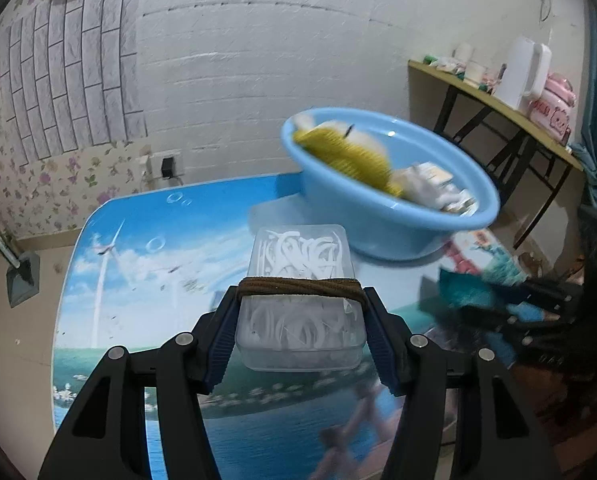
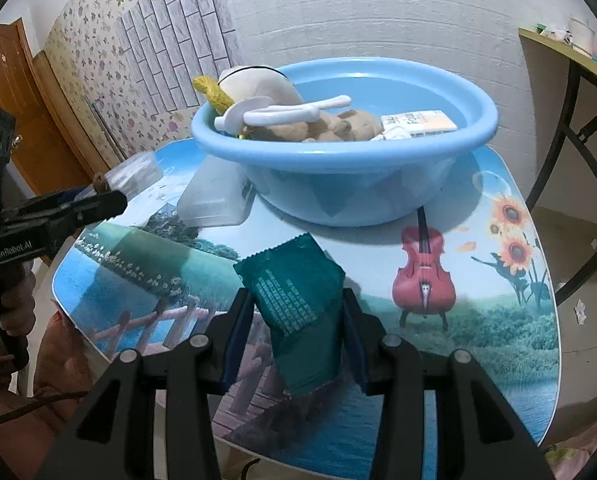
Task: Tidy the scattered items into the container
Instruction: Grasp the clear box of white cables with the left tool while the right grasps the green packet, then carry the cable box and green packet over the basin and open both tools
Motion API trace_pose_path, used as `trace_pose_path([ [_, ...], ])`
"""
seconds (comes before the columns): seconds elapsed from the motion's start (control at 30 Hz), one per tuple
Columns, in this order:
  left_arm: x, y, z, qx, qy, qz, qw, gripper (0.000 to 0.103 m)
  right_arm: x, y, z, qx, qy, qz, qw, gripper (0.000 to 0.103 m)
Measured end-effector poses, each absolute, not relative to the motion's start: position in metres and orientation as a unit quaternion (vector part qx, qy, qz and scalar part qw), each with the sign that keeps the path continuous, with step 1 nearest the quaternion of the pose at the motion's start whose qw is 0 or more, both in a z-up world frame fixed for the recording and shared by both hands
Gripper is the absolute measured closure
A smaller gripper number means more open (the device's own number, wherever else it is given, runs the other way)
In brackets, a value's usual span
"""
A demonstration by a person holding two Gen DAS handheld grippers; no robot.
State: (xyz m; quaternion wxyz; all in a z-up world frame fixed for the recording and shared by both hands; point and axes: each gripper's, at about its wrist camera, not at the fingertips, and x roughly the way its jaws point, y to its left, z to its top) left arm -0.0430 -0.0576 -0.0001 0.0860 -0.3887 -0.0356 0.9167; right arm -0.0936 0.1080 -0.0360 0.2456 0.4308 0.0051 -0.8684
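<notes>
While both claws are loaded, the worktop (image 2: 498, 320) carries the rest: a round top with a printed scene of water, sunflowers and a violin. On its far half stands the basin (image 2: 378, 184), blue and upright, the largest item on it. Inside the basin lie a plush toy (image 2: 266, 92) in white and yellow, a brown soft toy (image 2: 338, 126) beside it, and a small carton (image 2: 422, 120) against the far right of the bowl. A white strap-like piece (image 2: 298, 110) lies across the toys.

A clear lid (image 2: 214, 196) rests on the worktop, touching the basin's near left wall.

The left claw (image 1: 300, 320) is clamped on a clear box (image 1: 300, 304) filled with white loops. A brown band (image 1: 298, 286) runs around the box and across the finger tips. The box is off the worktop, near the basin and short of its rim. In the right wrist view this claw (image 2: 110, 196) appears at the left edge, with a hand (image 2: 6, 292) on its grip.

The right claw (image 2: 298, 300) is clamped on a green packet (image 2: 294, 288), its pads pressing both sides. The packet stands tilted between the fingers, above the near part of the worktop, well short of the basin.

A side table (image 1: 498, 104) with clutter stands by the wall at the right.
</notes>
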Motion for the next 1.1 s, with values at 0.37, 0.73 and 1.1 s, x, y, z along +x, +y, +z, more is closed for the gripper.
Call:
trace_pose_path([
  [0.37,-0.051,-0.033,0.027,-0.368,-0.058,0.926,0.069,0.045,-0.094,0.120,-0.024,0.415,-0.013,-0.872,0.259,0.061],
  [0.73,-0.062,-0.015,0.062,-0.337,-0.077,0.937,0.054,0.045,-0.086,0.124,-0.011,0.394,-0.015,-0.869,0.298,0.061],
  [1.1,-0.083,0.001,0.080,-0.327,-0.083,0.941,0.020,0.045,-0.088,0.137,-0.003,0.374,-0.025,-0.871,0.317,0.061],
])
